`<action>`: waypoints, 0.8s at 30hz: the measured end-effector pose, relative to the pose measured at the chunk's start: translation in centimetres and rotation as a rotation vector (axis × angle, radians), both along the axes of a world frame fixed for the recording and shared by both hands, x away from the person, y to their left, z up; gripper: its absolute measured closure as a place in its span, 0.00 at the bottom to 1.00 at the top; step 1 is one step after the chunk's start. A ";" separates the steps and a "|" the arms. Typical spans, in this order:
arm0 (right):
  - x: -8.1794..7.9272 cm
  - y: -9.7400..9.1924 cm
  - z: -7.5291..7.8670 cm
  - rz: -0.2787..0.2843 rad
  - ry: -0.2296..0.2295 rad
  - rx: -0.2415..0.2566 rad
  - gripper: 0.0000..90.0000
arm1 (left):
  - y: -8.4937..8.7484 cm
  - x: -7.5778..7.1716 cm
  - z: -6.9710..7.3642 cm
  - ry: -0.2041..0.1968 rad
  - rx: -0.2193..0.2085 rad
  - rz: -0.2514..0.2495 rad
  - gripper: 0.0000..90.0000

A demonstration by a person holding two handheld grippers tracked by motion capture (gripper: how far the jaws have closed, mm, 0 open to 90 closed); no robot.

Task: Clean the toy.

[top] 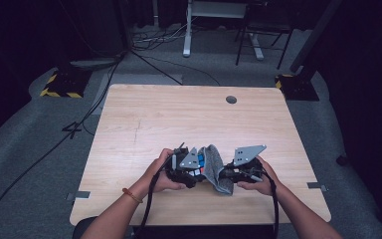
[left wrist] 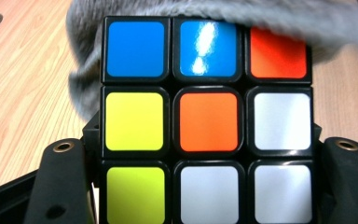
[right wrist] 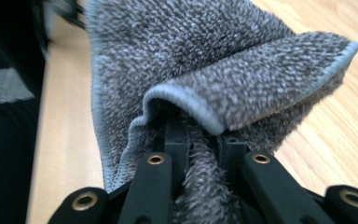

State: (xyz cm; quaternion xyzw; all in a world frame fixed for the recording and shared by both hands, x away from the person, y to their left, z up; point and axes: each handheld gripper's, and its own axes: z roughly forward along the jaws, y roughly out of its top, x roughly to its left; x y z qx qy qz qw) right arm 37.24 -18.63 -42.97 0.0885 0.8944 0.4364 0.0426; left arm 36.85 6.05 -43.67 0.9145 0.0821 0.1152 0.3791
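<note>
Cube [left wrist: 208, 122] and cloth [right wrist: 205, 70] meet near the front edge of the worktop [top: 144, 114], about midway along it, just in front of the person. The left claw [top: 195, 172] is closed on the puzzle cube, with a black jaw pressing on each side, so the cube stays steady and its coloured squares face up toward the claw's camera. The right claw [top: 225, 175] is squeezed shut on a bunch of the grey fluffy cloth, and the loose part folds over in front of its jaws. In the left gripper view the cloth lies over the far edge of the cube, touching the blue and red squares. It looks as if one hand holds the cube firm so the other can rub it clean with the cloth. Both hands are close together, low over the wood.
</note>
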 end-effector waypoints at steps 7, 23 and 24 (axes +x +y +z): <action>-0.8 0.1 1.0 0.047 -0.031 0.120 0.88 | -1.2 -0.3 -0.8 0.025 0.044 -0.039 0.37; 0.1 0.3 -0.3 -0.043 -0.060 -0.052 0.88 | 0.1 -0.4 0.8 -0.003 -0.036 -0.016 0.37; -0.1 0.4 -0.2 -0.027 -0.056 -0.050 0.88 | 0.2 -0.3 0.8 -0.004 -0.034 -0.011 0.37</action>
